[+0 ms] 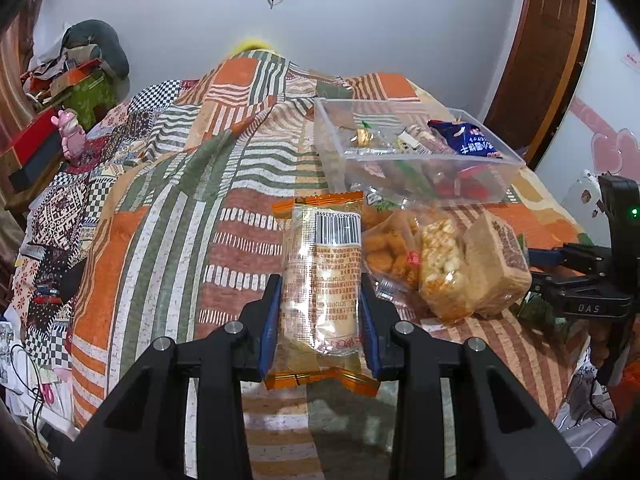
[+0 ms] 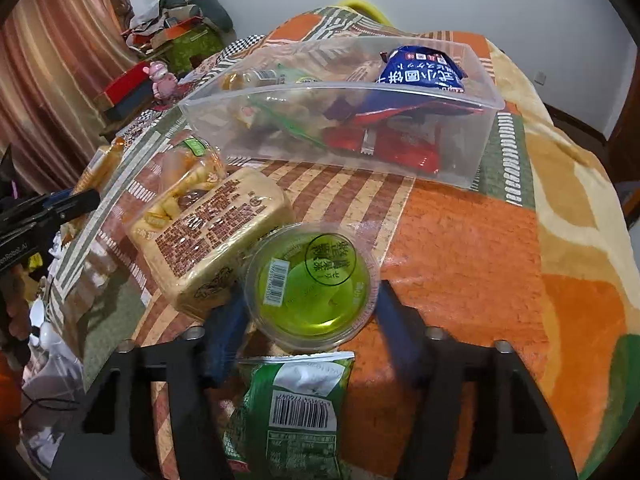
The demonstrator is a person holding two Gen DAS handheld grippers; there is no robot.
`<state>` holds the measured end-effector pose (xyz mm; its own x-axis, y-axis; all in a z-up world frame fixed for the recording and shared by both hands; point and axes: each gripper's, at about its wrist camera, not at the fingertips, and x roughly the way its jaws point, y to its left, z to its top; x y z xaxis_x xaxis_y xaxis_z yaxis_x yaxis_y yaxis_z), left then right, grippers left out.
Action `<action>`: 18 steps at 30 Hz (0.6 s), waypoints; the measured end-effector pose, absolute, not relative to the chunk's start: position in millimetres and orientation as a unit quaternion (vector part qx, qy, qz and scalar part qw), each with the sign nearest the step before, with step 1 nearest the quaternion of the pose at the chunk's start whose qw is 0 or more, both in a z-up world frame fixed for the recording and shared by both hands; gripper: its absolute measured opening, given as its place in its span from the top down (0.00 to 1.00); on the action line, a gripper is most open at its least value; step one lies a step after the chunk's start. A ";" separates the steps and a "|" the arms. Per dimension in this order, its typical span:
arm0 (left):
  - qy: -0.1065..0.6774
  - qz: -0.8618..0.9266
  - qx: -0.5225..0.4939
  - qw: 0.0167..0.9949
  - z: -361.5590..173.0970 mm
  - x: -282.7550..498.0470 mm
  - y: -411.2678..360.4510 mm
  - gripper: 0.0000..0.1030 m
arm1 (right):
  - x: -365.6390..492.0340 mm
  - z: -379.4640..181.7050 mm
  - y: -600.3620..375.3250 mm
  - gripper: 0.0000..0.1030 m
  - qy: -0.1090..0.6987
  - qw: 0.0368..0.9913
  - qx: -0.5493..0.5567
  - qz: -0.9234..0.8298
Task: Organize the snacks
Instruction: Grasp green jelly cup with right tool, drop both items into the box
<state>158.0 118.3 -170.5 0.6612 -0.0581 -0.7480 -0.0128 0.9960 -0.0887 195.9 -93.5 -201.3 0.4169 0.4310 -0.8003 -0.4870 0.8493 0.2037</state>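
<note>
Patchwork bedspread (image 1: pixel 168 216) under 2 grippers: left gripper (image 1: pixel 320 316) clamps a wrapped cake (image 1: pixel 320 276), right gripper (image 2: pixel 310 312) brackets a green jelly cup (image 2: pixel 312 286), grip unclear, near a clear bin (image 2: pixel 400 120).

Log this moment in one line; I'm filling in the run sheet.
left gripper: shut on orange-edged snack packet | right gripper: open around green jelly cup | clear plastic bin: partly filled

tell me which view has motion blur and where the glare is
Right wrist view: the right claw is smeared by motion blur around the green jelly cup. Left wrist view: sharp, with glare on the wrapped cake in the left claw.
</note>
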 end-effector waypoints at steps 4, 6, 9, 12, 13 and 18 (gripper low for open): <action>0.397 -0.016 -0.043 0.917 -160.2 163.5 113.8 0.66 | 195.7 -192.4 -103.0 0.47 0.452 0.851 -0.028 0.267; 0.391 -0.019 -0.042 0.919 -155.4 167.7 110.4 0.66 | 196.7 -184.0 -107.2 0.47 0.443 0.857 -0.027 0.263; 0.379 -0.025 -0.042 0.924 -146.7 177.5 105.1 0.66 | 199.9 -167.1 -114.0 0.47 0.423 0.869 -0.022 0.256; 0.365 -0.031 -0.040 0.929 -137.4 189.5 98.3 0.66 | 206.9 -148.1 -118.0 0.47 0.399 0.882 -0.018 0.250; 0.360 -0.034 -0.039 0.931 -133.4 195.0 94.7 0.66 | 210.1 -141.7 -119.0 0.47 0.391 0.886 -0.017 0.248; 0.342 -0.049 -0.034 0.938 -120.1 222.3 79.4 0.66 | 225.3 -117.2 -113.6 0.47 0.355 0.902 -0.018 0.244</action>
<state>222.3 79.4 -120.1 0.7617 -0.1148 -0.6377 0.0679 0.9929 -0.0978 225.3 -113.6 -117.2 0.6284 0.4280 -0.6495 -0.4529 0.8802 0.1418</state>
